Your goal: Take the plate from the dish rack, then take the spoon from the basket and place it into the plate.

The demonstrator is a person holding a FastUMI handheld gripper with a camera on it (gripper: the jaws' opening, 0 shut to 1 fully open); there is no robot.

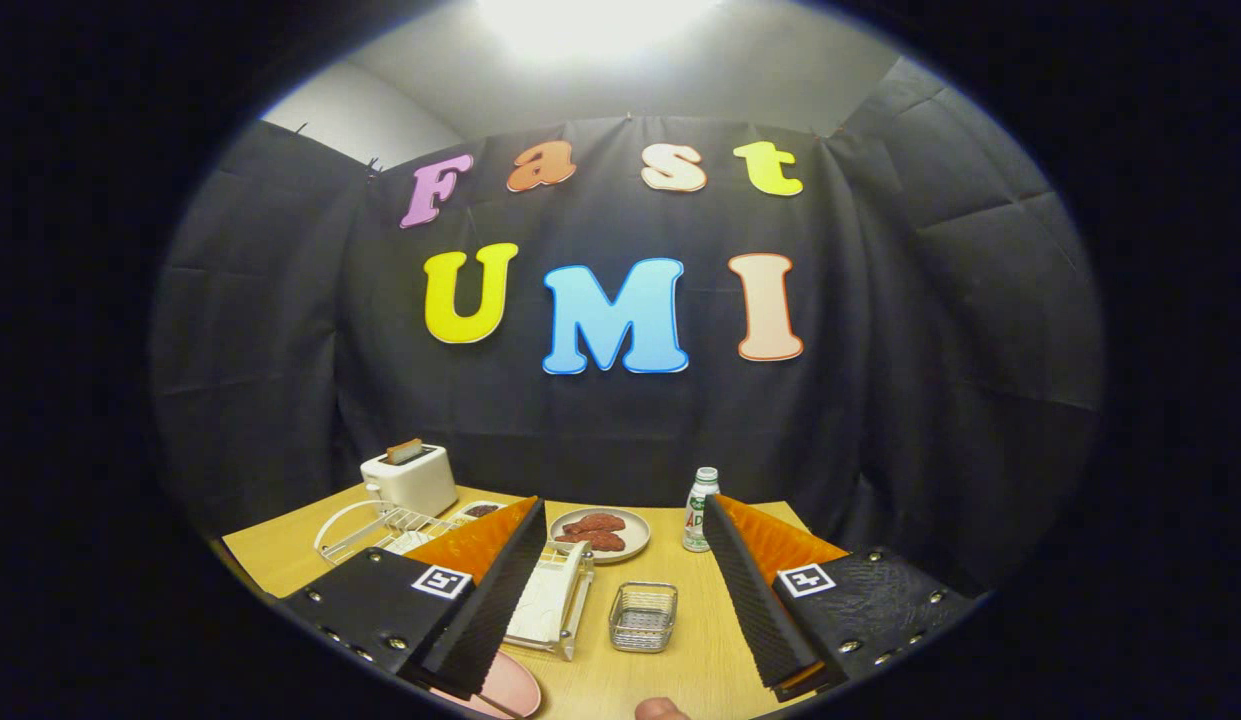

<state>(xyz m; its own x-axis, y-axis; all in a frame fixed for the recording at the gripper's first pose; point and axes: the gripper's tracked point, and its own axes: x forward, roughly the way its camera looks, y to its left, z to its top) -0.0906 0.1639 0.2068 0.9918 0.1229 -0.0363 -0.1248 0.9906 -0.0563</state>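
Gripper [620,560] fingers spread wide, holding nothing. Wire basket [643,616] on wooden table [280,550] between fingers. White dish rack [555,600] by left finger. Pink plate [510,685] lies flat near left fingertip. Spoon not clear to see. Behind: toaster [410,480], plate of red food [600,533], small bottle [699,510].

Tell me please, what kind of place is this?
Probably a staged kitchen table inside a recording booth. A toaster with a slice in it, a white dish rack and a plate of food stand on a wooden table against black cloth. The open tool hovers above.
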